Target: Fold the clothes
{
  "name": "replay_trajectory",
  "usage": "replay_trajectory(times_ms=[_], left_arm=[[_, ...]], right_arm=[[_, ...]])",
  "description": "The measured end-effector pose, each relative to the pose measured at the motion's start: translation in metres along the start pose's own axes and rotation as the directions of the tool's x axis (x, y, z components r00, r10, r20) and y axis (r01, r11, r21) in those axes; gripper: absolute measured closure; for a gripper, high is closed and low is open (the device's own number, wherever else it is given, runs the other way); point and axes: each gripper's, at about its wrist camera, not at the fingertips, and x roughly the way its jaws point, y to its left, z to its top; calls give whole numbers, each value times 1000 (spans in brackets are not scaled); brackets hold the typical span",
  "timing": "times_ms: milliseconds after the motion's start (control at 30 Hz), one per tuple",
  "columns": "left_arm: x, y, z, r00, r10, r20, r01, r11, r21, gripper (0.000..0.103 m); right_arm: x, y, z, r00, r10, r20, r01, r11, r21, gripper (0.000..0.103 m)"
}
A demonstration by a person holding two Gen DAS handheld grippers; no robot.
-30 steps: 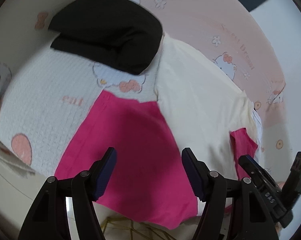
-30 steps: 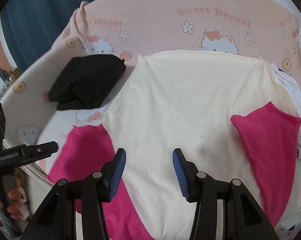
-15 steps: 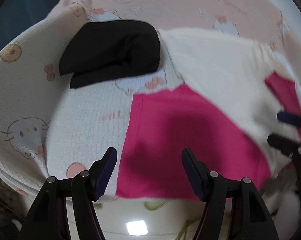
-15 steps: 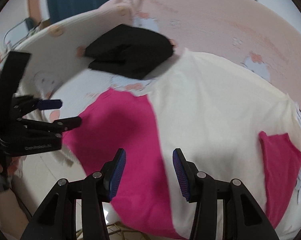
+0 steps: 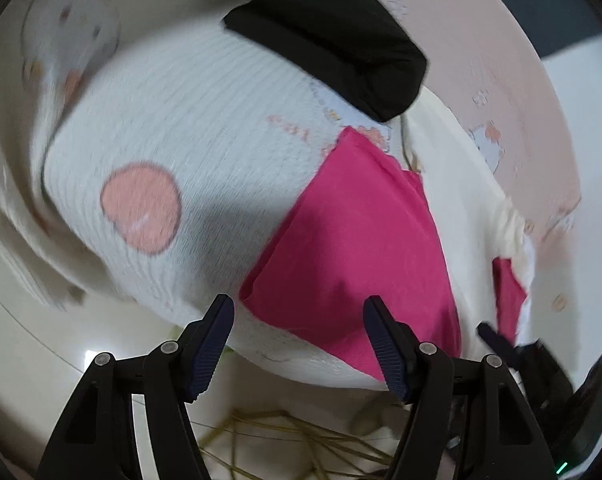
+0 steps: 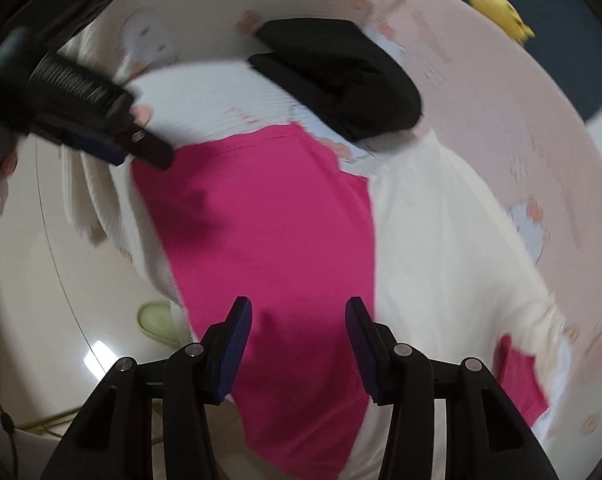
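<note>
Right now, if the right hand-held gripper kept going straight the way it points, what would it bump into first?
Most likely the pink sleeve of the cream shirt spread on the bed. The right hand-held gripper stands open with that pink cloth between its fingers' line; how far off it lies is unclear.

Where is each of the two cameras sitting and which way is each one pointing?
Left wrist: on the left gripper, angled down at the bright pink sleeve near the bed's edge; shows its own open fingers and the other gripper at lower right.
Right wrist: on the right gripper, angled down over the same sleeve; shows its open fingers, the left gripper and fingertips at left.
Shared: the cream shirt, folded black garment.
</note>
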Motion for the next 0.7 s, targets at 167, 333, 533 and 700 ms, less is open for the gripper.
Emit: replay_trajectory(times_ms=[167, 333, 533, 700], left_arm=[[6, 7, -4, 999, -39, -28, 38, 998, -41, 38], [16, 16, -1, 992, -118, -45, 112, 986, -123, 38], [25, 17, 1, 980, -191, -51, 178, 965, -193, 38], [29, 17, 4, 980, -191, -53, 177, 964, -200, 38]], right_arm=[[9, 26, 3, 999, -37, -7, 36, 992, -123, 55], [22, 39, 1, 997, -74, -24, 69, 981, -180, 55], [26, 61, -4, 998, -70, 2, 68, 954, -292, 55], [36, 71, -10, 995, -102, -8, 93, 930, -355, 55]])
